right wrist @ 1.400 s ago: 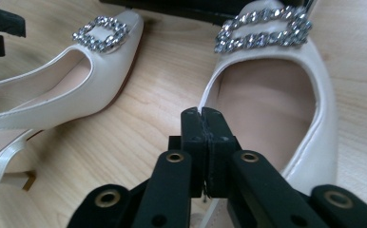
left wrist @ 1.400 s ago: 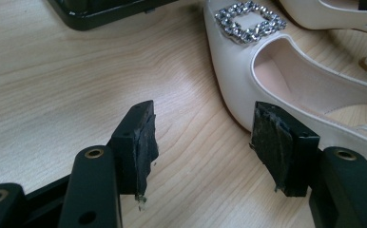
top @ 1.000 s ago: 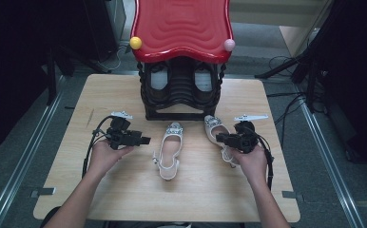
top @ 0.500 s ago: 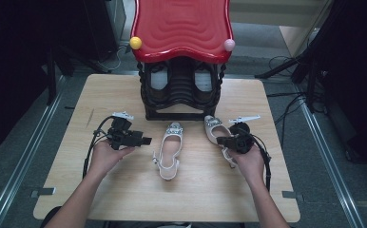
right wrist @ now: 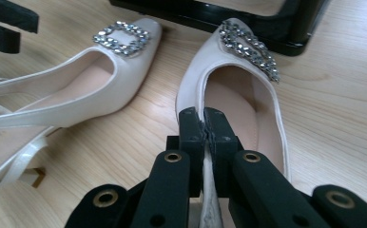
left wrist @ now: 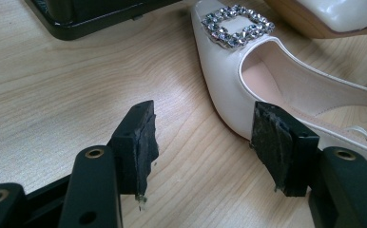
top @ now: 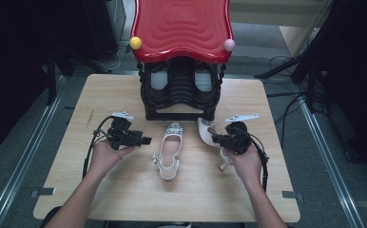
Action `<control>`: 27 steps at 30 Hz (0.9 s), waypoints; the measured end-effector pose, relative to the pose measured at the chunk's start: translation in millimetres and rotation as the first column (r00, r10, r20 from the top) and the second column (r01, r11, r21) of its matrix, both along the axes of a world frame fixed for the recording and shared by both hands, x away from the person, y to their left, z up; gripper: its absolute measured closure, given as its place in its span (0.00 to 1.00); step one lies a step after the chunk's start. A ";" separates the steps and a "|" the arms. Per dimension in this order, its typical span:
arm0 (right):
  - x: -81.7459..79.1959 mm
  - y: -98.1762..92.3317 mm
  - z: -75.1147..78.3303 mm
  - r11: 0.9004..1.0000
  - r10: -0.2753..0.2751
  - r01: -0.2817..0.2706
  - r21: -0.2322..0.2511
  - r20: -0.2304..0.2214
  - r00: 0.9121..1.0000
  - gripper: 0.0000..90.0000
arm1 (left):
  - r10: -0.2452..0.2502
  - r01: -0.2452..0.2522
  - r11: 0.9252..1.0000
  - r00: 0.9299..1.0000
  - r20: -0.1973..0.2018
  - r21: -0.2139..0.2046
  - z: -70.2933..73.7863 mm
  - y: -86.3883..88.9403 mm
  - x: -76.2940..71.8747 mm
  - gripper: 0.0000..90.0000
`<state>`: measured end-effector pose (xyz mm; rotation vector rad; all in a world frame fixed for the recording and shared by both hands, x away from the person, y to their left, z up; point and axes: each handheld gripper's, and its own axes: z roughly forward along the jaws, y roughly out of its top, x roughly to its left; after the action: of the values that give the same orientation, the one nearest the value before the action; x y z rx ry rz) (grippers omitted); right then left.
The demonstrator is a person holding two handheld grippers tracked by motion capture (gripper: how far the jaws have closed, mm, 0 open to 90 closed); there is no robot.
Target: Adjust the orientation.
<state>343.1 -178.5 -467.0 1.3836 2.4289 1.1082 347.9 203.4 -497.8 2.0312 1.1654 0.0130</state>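
Observation:
Two cream slingback heels with rhinestone buckles lie on the wooden table (top: 124, 194) in front of a shoe rack. My right gripper (top: 216, 138) (right wrist: 204, 118) is shut on the side wall of the right shoe (top: 204, 127) (right wrist: 241, 90), one pad inside and one outside. The left shoe (top: 169, 152) (left wrist: 229, 80) lies flat, toe toward the rack. Beside its toe my left gripper (top: 146, 140) (left wrist: 205, 130) stands open, low over the table. One of its pads (left wrist: 279, 142) is close against that shoe's side, and only bare wood lies between the pads.
A black shoe rack (top: 181, 97) with a red wavy top (top: 181, 28) stands at the back centre, dark shoes on its shelves. Its base (left wrist: 101, 14) (right wrist: 248, 19) is just beyond both toes. A yellow ball (top: 135, 42) and a pink ball (top: 229, 45) sit at the top's corners.
My right gripper has shifted a little leftward and closed on the right shoe's side wall. The left hand and the left shoe have stayed where they were.

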 end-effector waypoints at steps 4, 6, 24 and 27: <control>0.7 12.9 -4.3 1.000 0.027 -0.027 0.000 -0.009 1.000 0.98 | 0.002 -0.002 1.000 1.000 -0.001 0.003 -0.1 0.0 -0.1 0.46; 0.2 19.9 -7.4 0.999 0.043 -0.043 -0.005 -0.024 0.999 0.98 | 0.001 -0.001 1.000 1.000 0.001 0.002 -0.2 -0.2 -0.1 0.46; -7.6 61.9 -25.3 0.990 0.136 -0.138 -0.022 -0.086 0.987 0.98 | -0.006 0.006 1.000 1.000 0.007 -0.005 -0.8 -3.1 -4.9 0.48; -7.7 65.6 -26.2 0.988 0.150 -0.153 -0.034 -0.073 0.986 0.98 | -0.015 0.015 1.000 1.000 0.009 -0.004 -1.2 -5.5 -6.5 0.49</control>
<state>335.4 -112.9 -493.1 1.2650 2.6295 1.0533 341.4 197.9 -499.0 2.0344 1.1439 0.0121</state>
